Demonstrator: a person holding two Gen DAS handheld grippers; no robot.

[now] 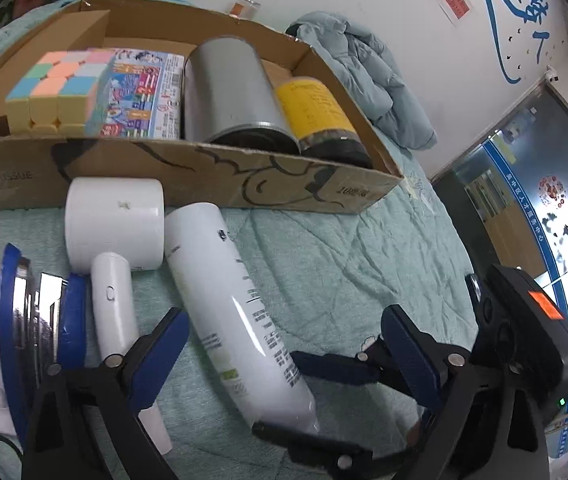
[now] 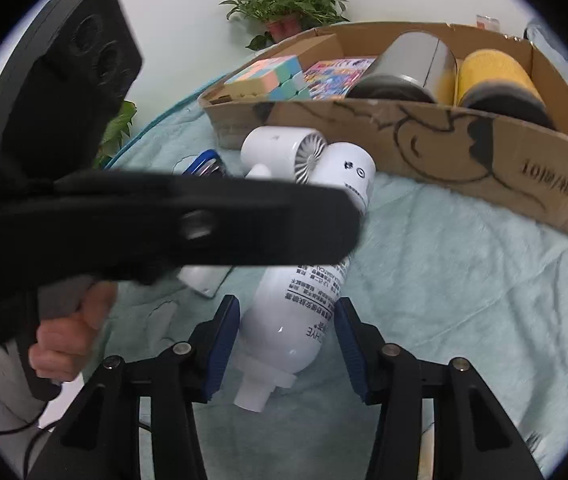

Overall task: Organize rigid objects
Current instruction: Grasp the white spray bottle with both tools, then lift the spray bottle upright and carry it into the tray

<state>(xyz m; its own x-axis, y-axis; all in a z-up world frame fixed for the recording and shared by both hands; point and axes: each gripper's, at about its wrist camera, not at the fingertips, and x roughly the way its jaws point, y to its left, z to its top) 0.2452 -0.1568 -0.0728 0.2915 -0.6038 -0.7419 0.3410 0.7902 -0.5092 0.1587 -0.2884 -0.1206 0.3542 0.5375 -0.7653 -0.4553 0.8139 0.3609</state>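
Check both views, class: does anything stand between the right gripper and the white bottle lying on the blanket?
Nothing visible does. The right gripper is open, its blue pads already flanking the white bottle near its neck. The left gripper crosses above the bottle's middle, not in the gap.

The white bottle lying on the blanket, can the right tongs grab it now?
Probably yes. The right tongs are open, with the white bottle lying lengthwise between the blue pads, nothing blocking. The left tongs hover open over the same bottle and might crowd them.
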